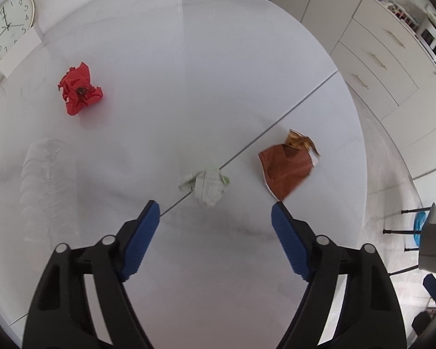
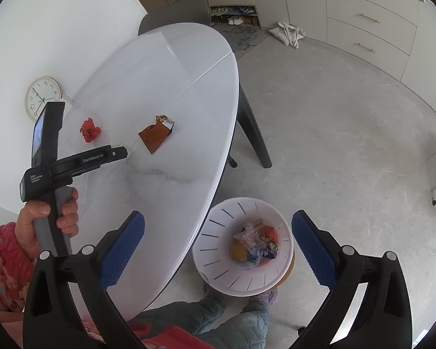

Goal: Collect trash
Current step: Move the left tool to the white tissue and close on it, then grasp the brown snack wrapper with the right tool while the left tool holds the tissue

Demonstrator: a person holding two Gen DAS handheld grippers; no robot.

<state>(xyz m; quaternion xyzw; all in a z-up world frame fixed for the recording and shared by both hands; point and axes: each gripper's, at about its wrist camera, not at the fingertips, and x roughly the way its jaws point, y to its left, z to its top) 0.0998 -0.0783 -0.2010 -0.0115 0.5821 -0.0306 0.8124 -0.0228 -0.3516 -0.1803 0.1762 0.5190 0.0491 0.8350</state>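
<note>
Legible text is limited to two items. The wall clock (image 1: pixel 9 25), at 10 o'clock in the left wrist view, carries black Arabic hour numerals around its white dial; 1, 2, 3, 4, 5, 8, 10 and 11 can be read. The left gripper (image 2: pixel 84 161), at 9 o'clock in the right wrist view, bears white lettering "GenRobot.AI" on its black arm. Further white lettering on its black body (image 2: pixel 36 181) is too small to read
</note>
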